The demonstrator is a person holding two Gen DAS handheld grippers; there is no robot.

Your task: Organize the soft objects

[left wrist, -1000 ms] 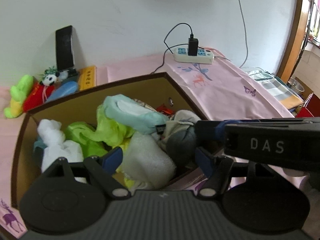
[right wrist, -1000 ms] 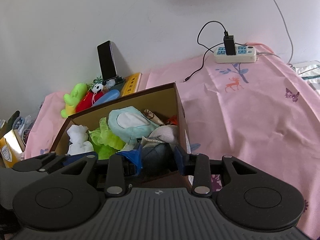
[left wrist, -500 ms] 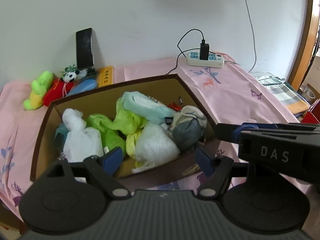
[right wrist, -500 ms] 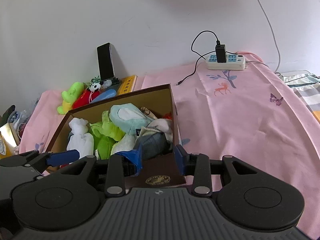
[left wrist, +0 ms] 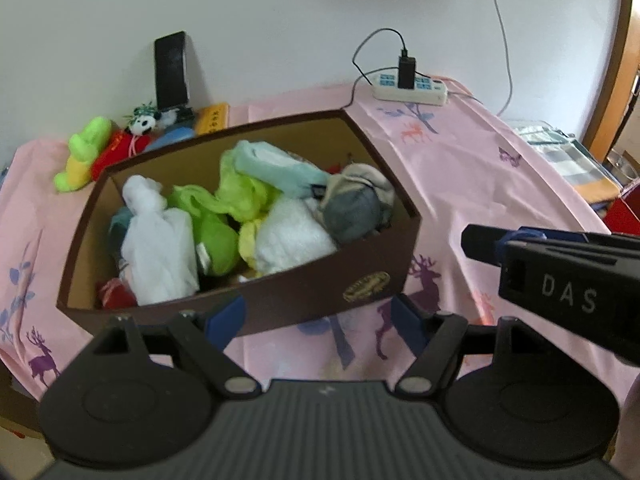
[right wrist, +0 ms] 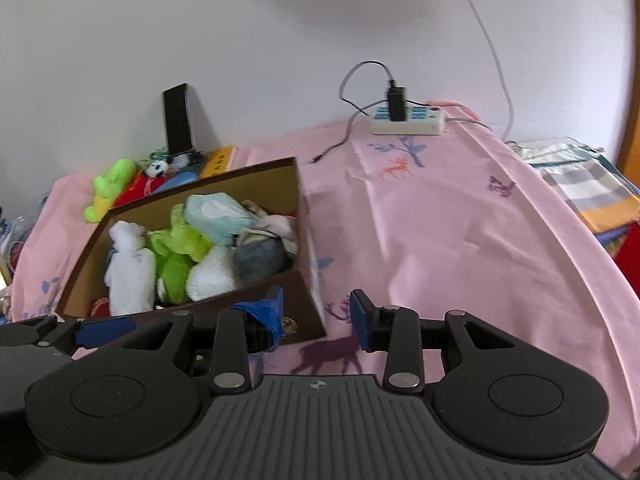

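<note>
With both grippers' fingers apart and empty, the light, squashy white towel (left wrist: pixel 294 236) by the box's (left wrist: pixel 280 300) near edge should pinch easily mid-bundle.

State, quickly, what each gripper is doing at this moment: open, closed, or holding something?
Left gripper: open, holding nothing, in front of the brown box.
Right gripper: open, holding nothing, near the box's front corner.

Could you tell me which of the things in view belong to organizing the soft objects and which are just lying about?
Part of the job: brown box, white plush, green plush, grey plush, green toy and panda toy behind the box.

Lying about: power strip, phone, pink cloth.
</note>
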